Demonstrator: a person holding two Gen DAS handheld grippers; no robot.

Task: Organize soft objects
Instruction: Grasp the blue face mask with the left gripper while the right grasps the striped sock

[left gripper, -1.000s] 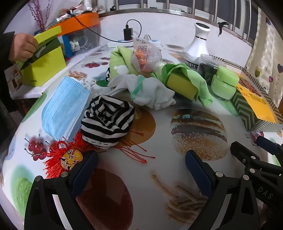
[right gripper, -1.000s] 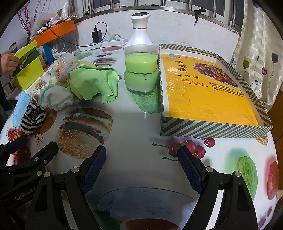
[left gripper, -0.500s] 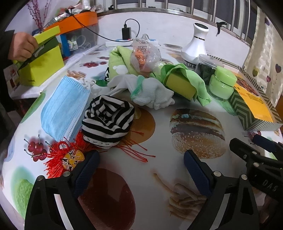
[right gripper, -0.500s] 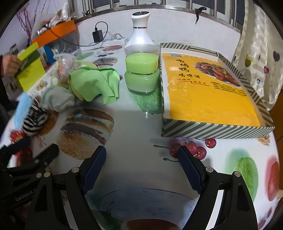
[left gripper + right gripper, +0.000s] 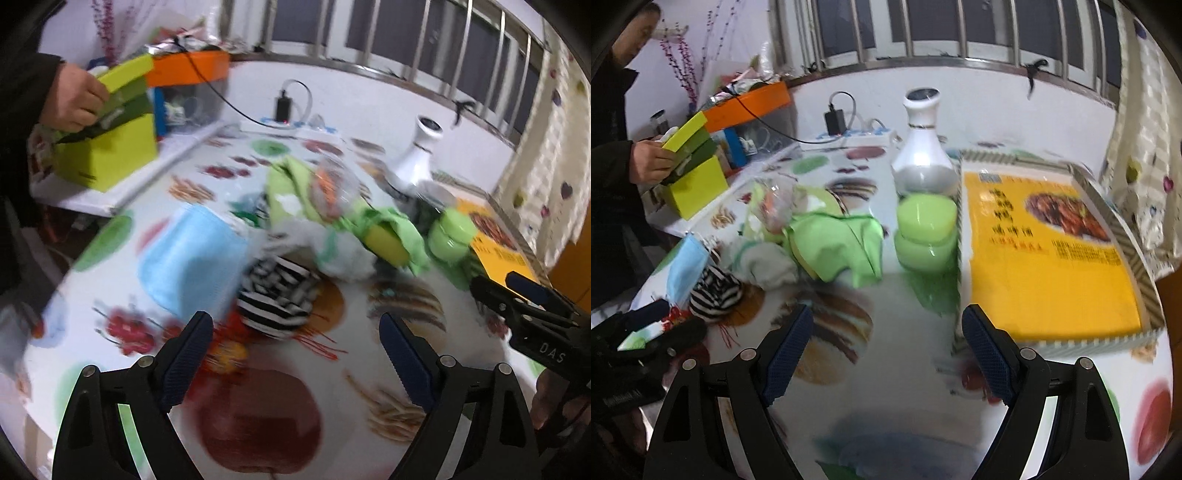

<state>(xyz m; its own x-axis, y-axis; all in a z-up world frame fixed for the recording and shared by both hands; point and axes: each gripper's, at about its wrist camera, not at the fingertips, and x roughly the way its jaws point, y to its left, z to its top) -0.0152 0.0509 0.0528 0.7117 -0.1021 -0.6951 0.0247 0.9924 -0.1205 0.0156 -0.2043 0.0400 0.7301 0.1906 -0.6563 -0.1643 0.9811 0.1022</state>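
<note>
A: What is the biggest thing here?

B: The table [image 5: 916,373], covered in a cloth printed with fruit and burgers. Next is the yellow box [image 5: 1049,254] with striped sides, lying flat at the right.

A: And the soft things?

B: They are heaped near the middle. A blue face mask [image 5: 188,262] lies flat at the left of the pile. A green cloth [image 5: 838,247] is draped over a yellow sponge [image 5: 384,243]. A white cloth [image 5: 768,264] lies bunched in front of it, and a striped black-and-white cloth [image 5: 275,299] sits rolled up nearest the left gripper. All of it rests on the table, none of it lifted.

A: Anything else around?

B: A white vase [image 5: 923,147] stands behind a green jar [image 5: 925,236], just beside the yellow box. At the far left another person's hand [image 5: 75,99] holds a lime-green box [image 5: 107,147].

A: How are the grippers?

B: The left gripper [image 5: 295,343] hangs above the table with its jaws wide but closing, and nothing is between them; the striped cloth lies just beyond the tips. The right gripper [image 5: 886,336] has its jaws wide apart and empty, above bare tablecloth beside the yellow box's near corner. The pictures are blurred.
</note>
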